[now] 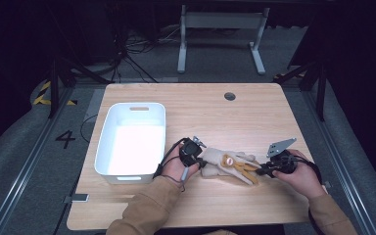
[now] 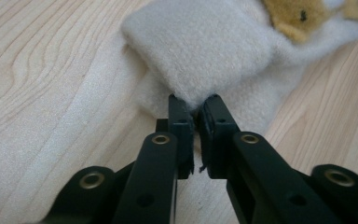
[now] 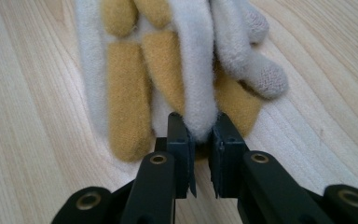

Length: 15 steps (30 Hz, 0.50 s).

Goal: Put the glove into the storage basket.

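Jaws, left gripper (image 2: 193, 105): I am pinching the cream cuff edge of the glove (image 1: 227, 164).
Jaws, right gripper (image 3: 200, 122): I am clamping one cream fingertip.
Room: bare table (image 1: 215, 112) is lying beyond; the white bin (image 1: 132, 139) is sitting to my left.
Glove: cream fleece with mustard patches, lying flat between both grippers near the front edge.
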### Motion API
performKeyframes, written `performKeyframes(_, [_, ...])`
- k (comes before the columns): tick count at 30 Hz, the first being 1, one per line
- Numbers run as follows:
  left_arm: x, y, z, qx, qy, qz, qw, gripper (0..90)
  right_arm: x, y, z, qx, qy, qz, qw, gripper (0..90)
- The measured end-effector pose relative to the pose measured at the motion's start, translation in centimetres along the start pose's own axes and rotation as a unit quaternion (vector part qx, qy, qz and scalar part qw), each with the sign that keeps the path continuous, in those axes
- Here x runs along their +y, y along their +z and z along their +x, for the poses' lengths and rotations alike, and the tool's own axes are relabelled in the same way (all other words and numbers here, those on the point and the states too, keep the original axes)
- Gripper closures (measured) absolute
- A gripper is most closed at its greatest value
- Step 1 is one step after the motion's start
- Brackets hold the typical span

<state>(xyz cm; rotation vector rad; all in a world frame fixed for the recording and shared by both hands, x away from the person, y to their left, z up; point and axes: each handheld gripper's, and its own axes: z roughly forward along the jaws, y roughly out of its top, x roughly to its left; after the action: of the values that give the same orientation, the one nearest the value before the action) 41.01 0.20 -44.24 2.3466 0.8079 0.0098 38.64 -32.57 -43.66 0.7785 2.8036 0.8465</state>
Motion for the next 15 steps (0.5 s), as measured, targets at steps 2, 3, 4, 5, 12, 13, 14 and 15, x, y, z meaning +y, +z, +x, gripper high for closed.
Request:
performKeyframes(2, [0.0, -0.1, -0.1, 0.002, 0.004, -0.002, 1.0000, 87.2, 0.1, -0.1, 0.0, -0.002, -0.004, -0.001, 1.0000, 81.1])
performKeyframes(3, [0.0, -0.2, -0.3, 0.004, 0.005, -0.002, 1.0000, 87.6, 0.1, -0.3, 0.1, -0.005, -0.004, -0.004, 1.0000, 81.5])
performKeyframes(4, [0.1, -0.3, -0.4, 0.006, 0.009, -0.005, 0.9999, 87.9, 0.2, -0.4, 0.1, -0.008, -0.001, -0.007, 0.9999, 81.8])
performKeyframes(5, [0.1, -0.5, -0.5, 0.008, 0.011, -0.007, 0.9999, 88.0, 0.2, -0.6, 0.1, -0.011, -0.003, -0.011, 0.9999, 82.0])
performKeyframes(12, [0.4, -2.1, -1.7, 0.020, 0.033, -0.029, 0.9988, 89.0, 0.7, -1.7, 0.5, -0.027, -0.005, -0.026, 0.9993, 83.0])
performKeyframes(13, [0.5, -2.4, -1.9, 0.023, 0.038, -0.033, 0.9985, 89.0, 0.8, -1.9, 0.5, -0.029, -0.004, -0.028, 0.9992, 83.0])
performKeyframes(14, [0.5, -2.6, -2.1, 0.023, 0.040, -0.036, 0.9983, 89.0, 0.8, -2.1, 0.5, -0.031, -0.003, -0.031, 0.9990, 83.1])
performKeyframes(15, [0.6, -2.7, -2.2, 0.025, 0.042, -0.040, 0.9980, 89.0, 0.9, -2.3, 0.5, -0.035, -0.004, -0.035, 0.9988, 83.1])
